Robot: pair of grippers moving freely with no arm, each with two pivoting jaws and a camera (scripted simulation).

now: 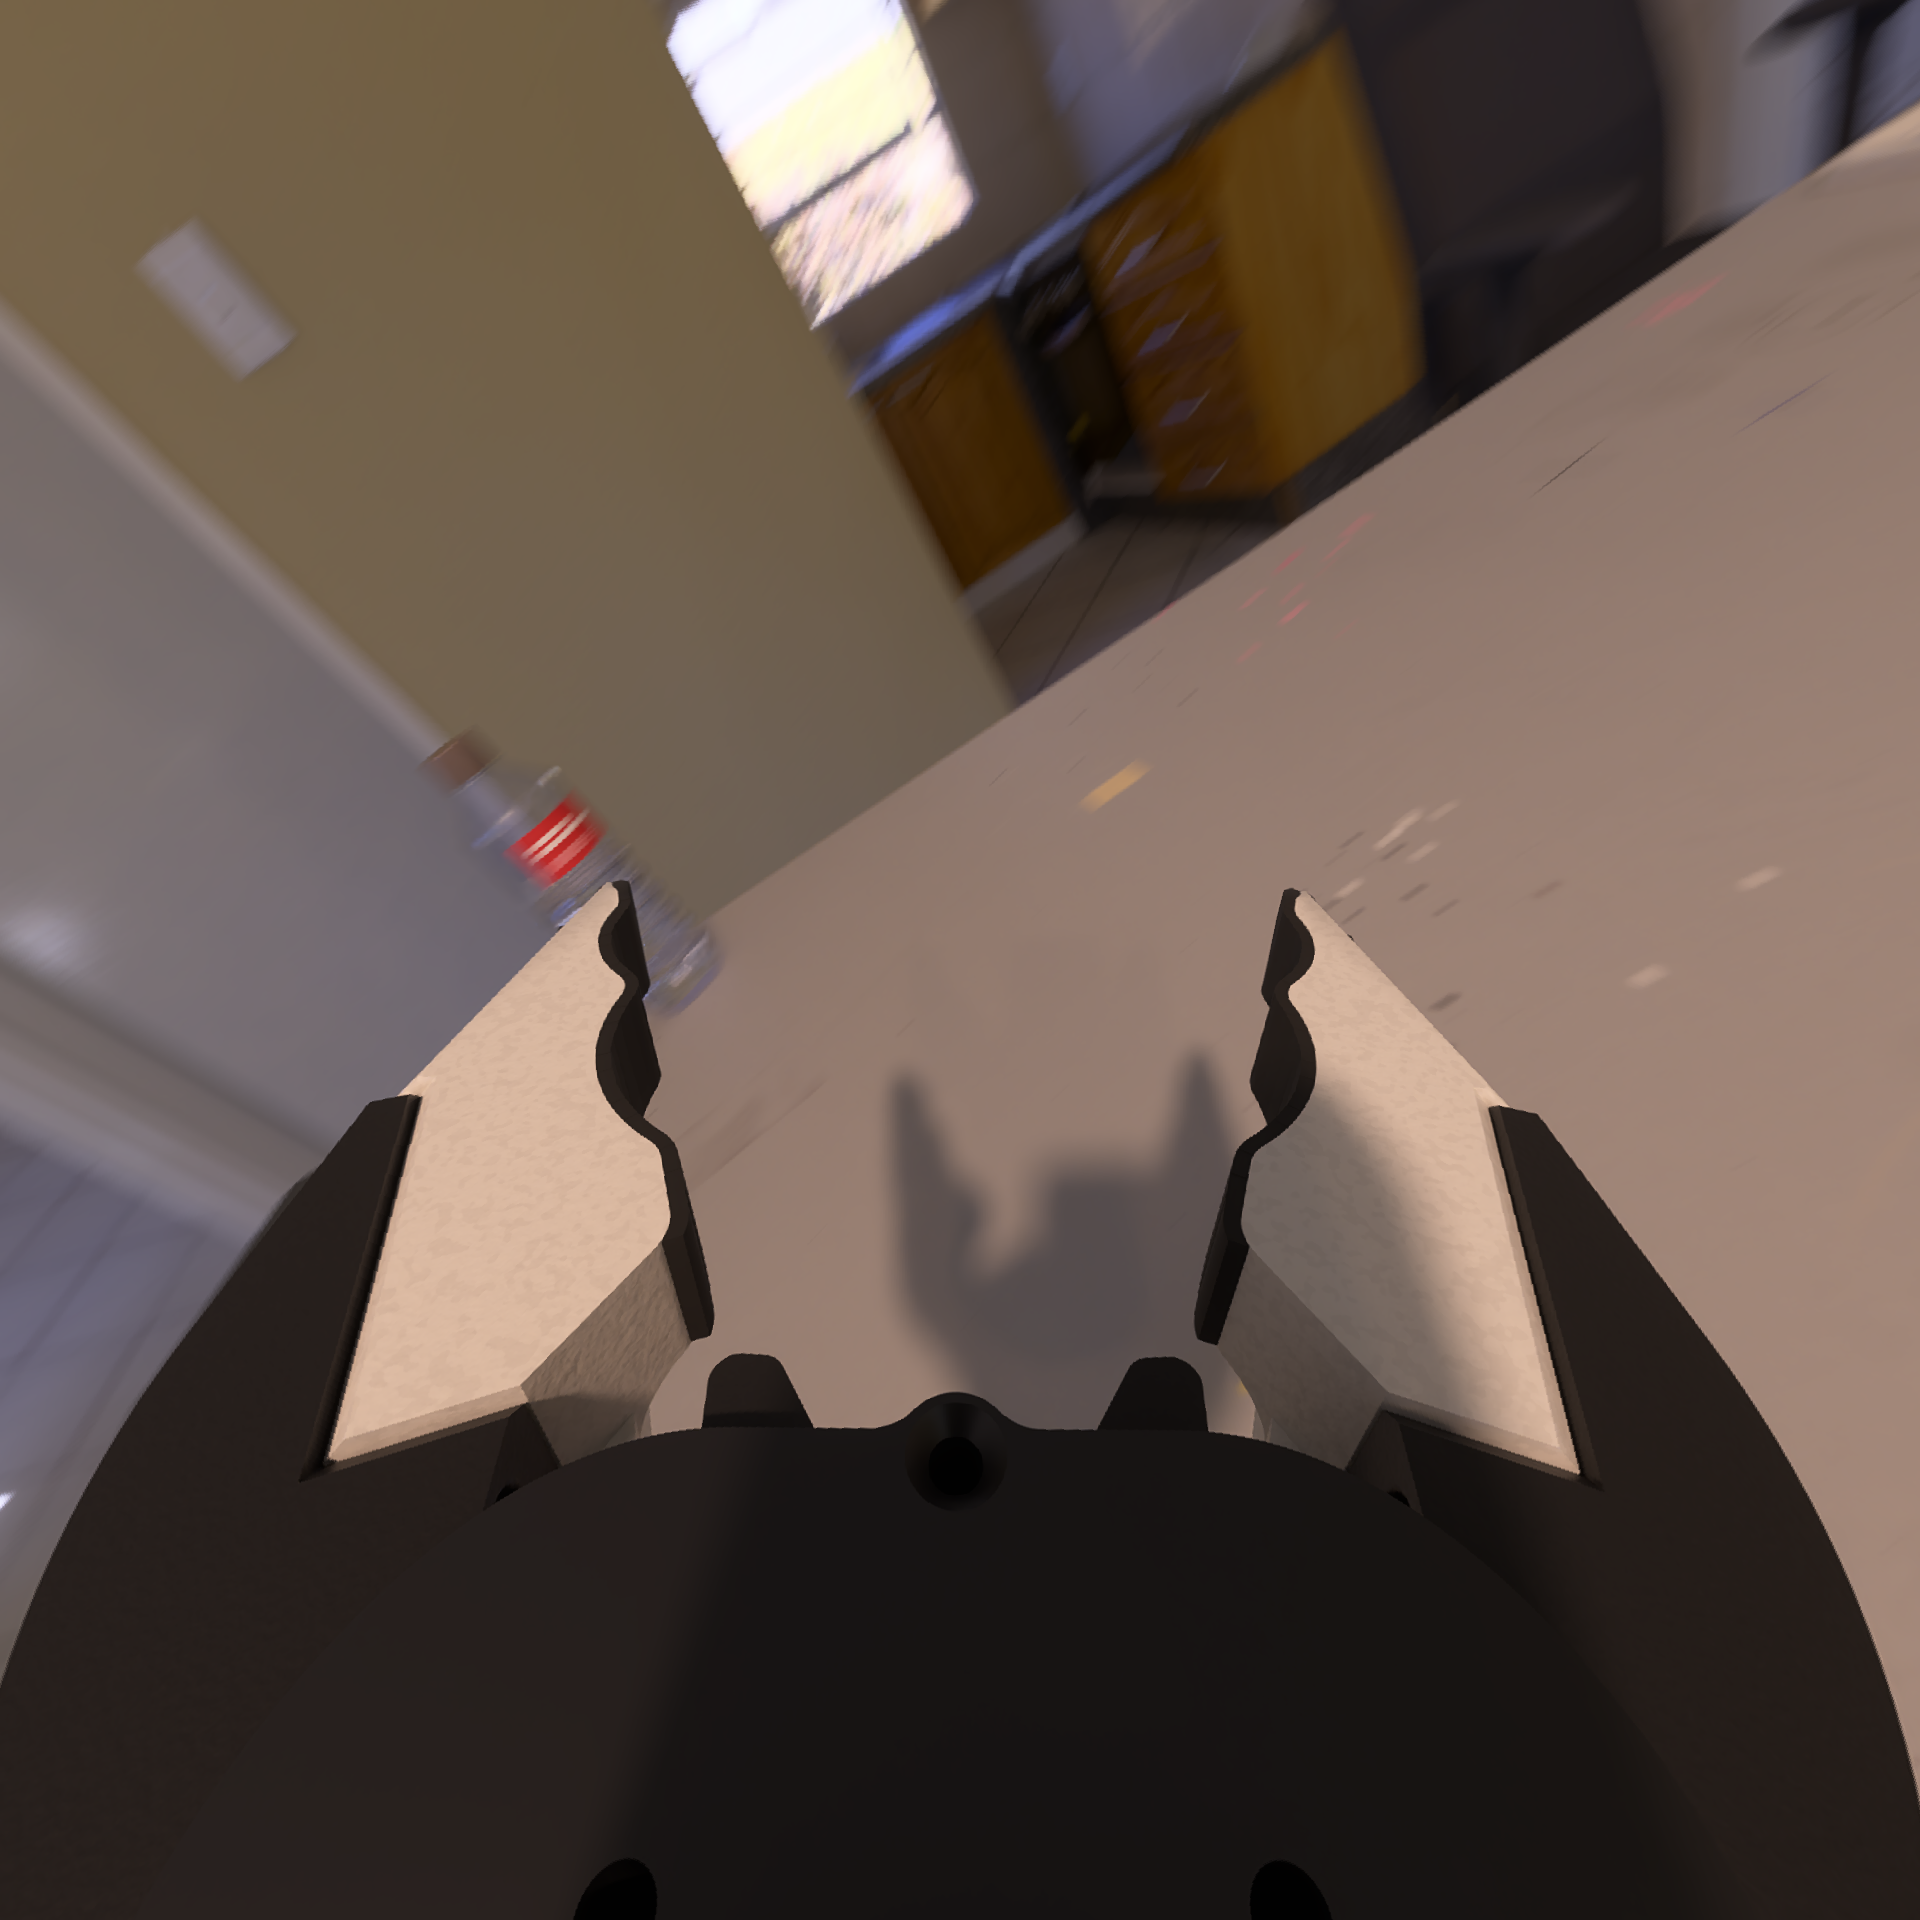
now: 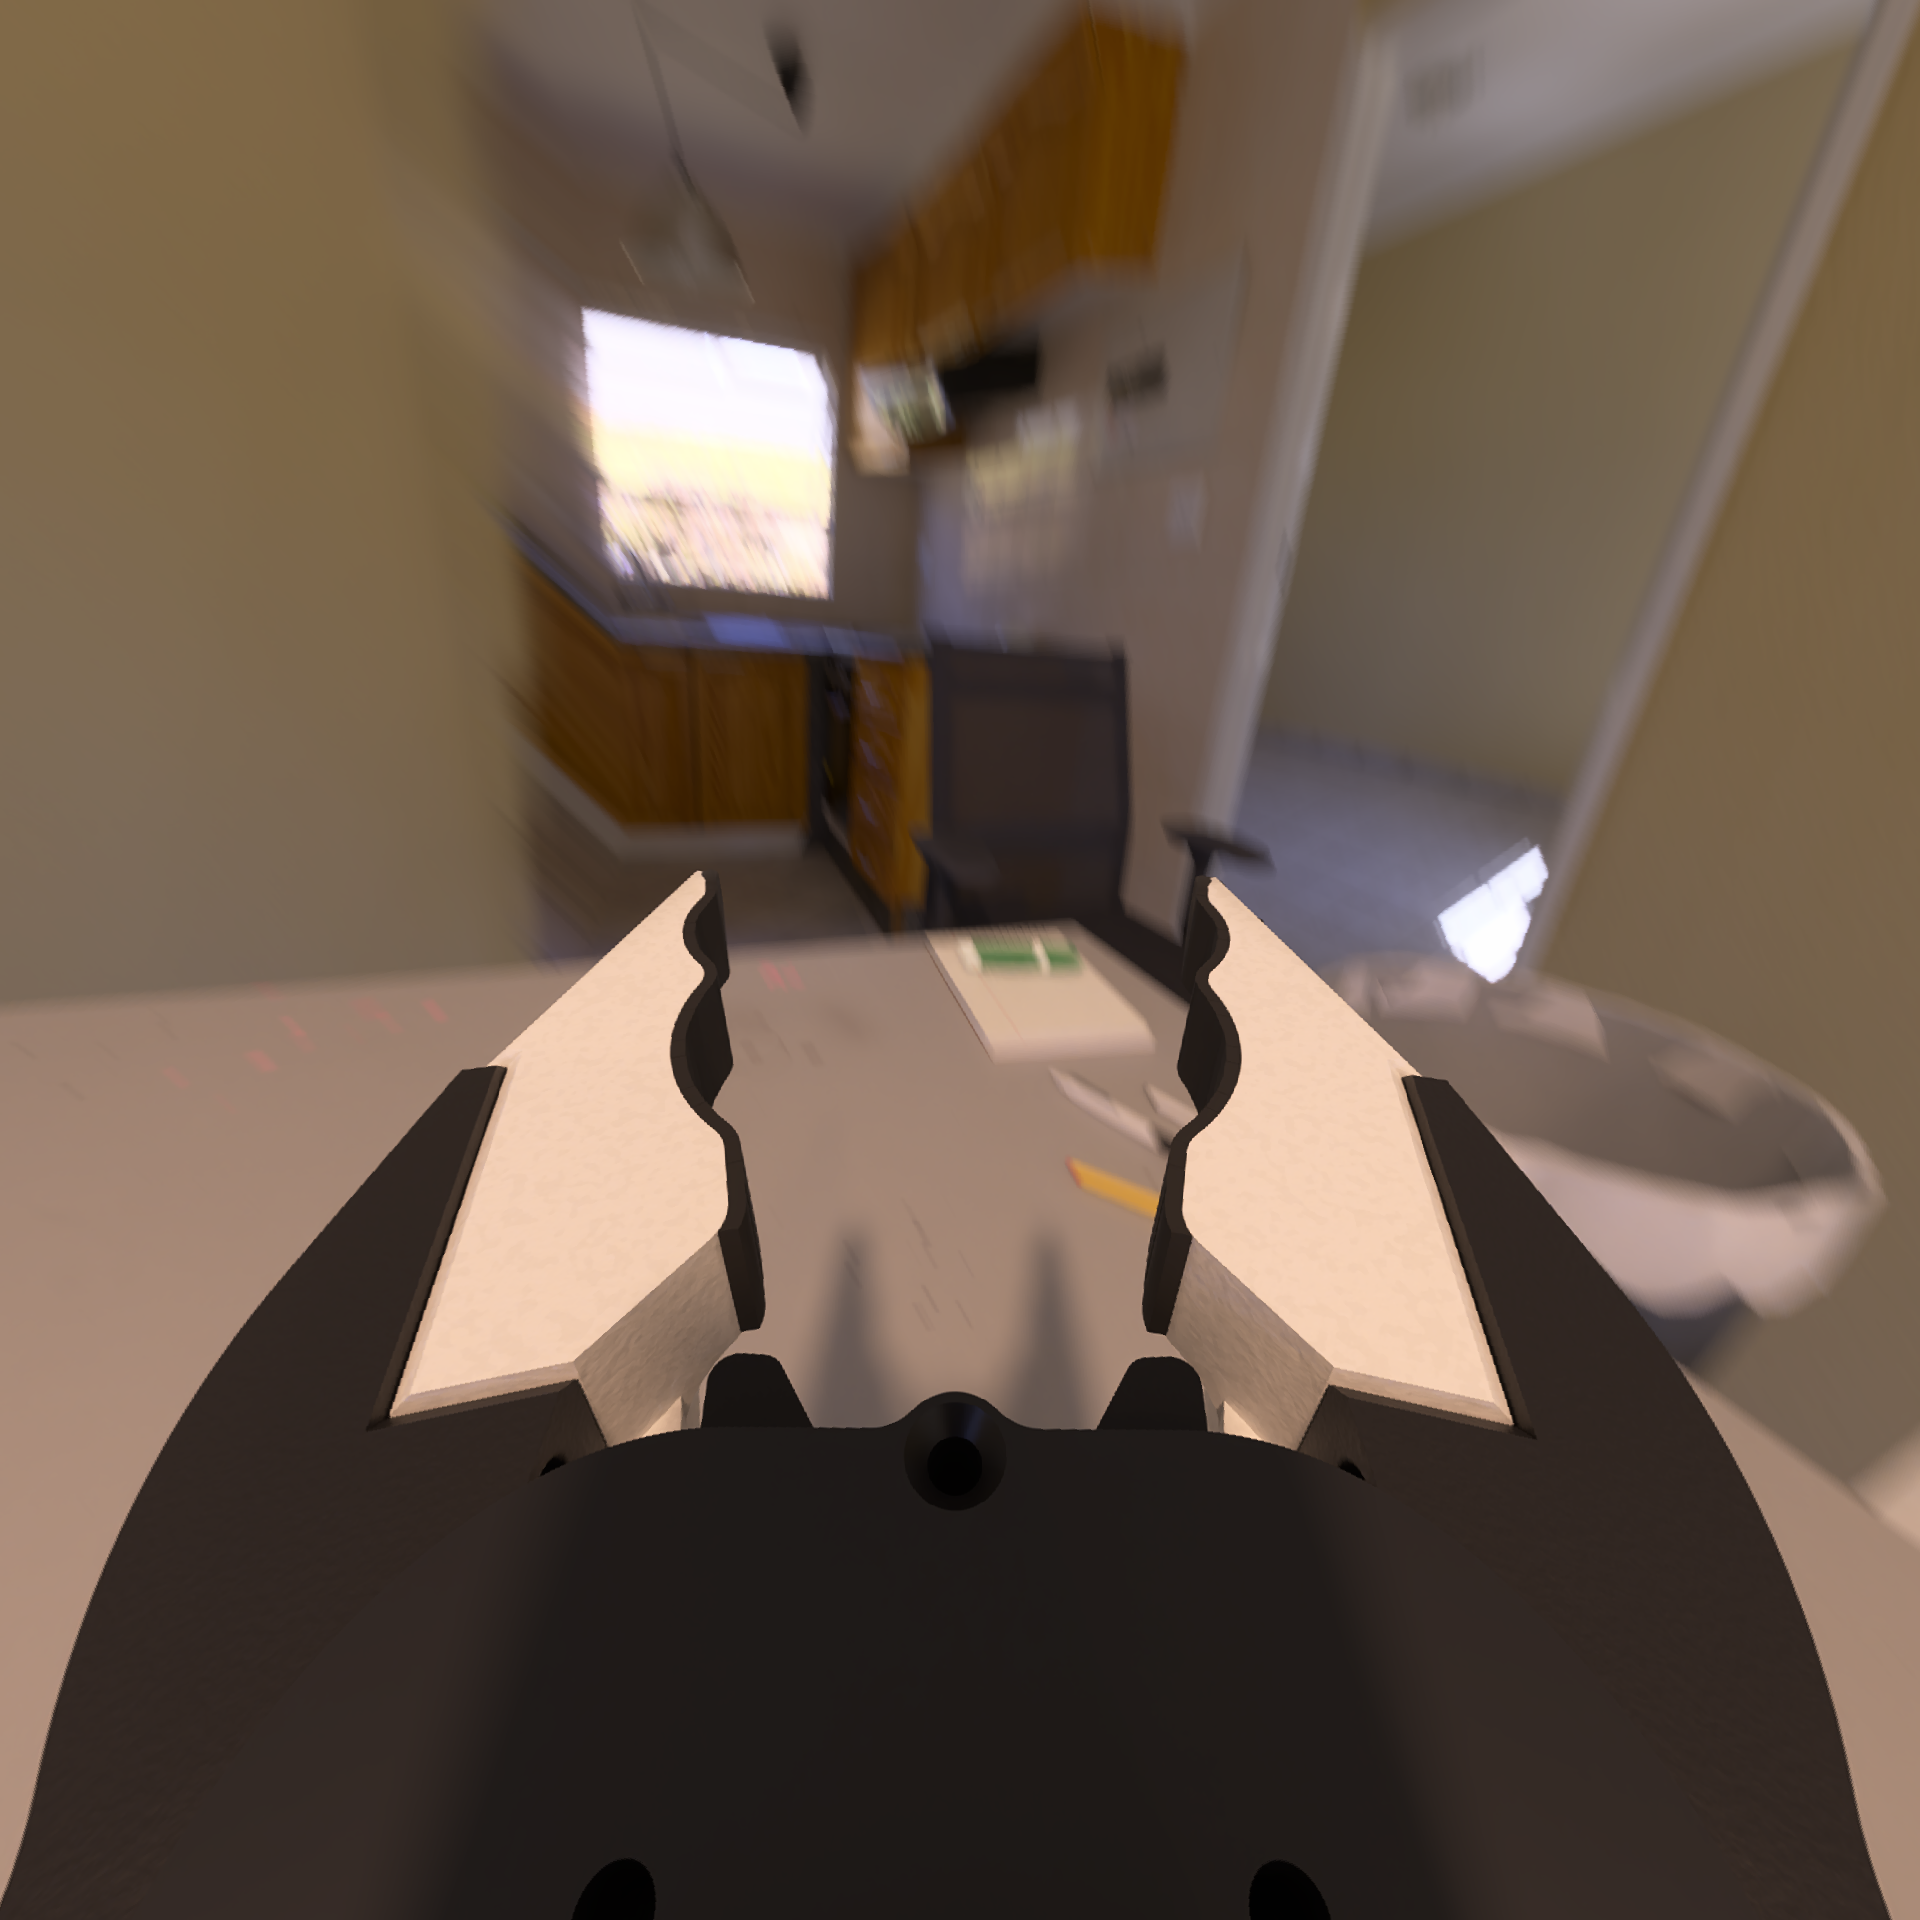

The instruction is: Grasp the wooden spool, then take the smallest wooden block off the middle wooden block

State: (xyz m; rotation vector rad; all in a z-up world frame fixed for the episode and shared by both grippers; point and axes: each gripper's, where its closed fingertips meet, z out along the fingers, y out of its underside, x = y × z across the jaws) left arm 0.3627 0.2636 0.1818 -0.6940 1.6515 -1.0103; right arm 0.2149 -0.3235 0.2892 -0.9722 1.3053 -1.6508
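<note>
Left gripper wide open, empty, over tabletop | right gripper open, empty | spool, blocks not in view | locate spool first, approach slowly

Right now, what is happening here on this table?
Nothing is held yet. The left gripper and the right gripper are both open and empty above the table. No spool or wooden blocks are in view. Visible are a bottle, a white box, a pencil and a grey bowl.
</note>
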